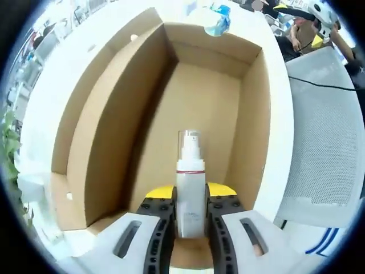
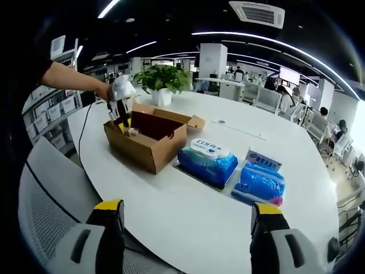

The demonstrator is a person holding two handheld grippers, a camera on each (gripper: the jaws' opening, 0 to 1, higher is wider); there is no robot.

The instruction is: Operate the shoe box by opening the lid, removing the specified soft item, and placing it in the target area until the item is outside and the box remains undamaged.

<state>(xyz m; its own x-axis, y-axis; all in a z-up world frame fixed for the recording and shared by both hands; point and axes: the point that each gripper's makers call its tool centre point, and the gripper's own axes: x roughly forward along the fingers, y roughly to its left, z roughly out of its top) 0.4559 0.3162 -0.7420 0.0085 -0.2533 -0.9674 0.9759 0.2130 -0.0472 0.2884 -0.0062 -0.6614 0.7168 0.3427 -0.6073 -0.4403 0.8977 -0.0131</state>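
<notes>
One open brown cardboard shoe box [image 2: 149,140] sits on a round white table [image 2: 239,188], with two blue soft wipe packs [image 2: 207,161] beside it and one potted plant [image 2: 162,80] behind. The left gripper [image 1: 191,220] is clamped on one smooth white spray bottle [image 1: 190,185] with a clear cap, upright inside the box. The right gripper [image 2: 185,228] hangs with jaws wide apart, holding nothing.

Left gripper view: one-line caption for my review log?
Left gripper shut on a white spray bottle inside the open cardboard box.
</notes>
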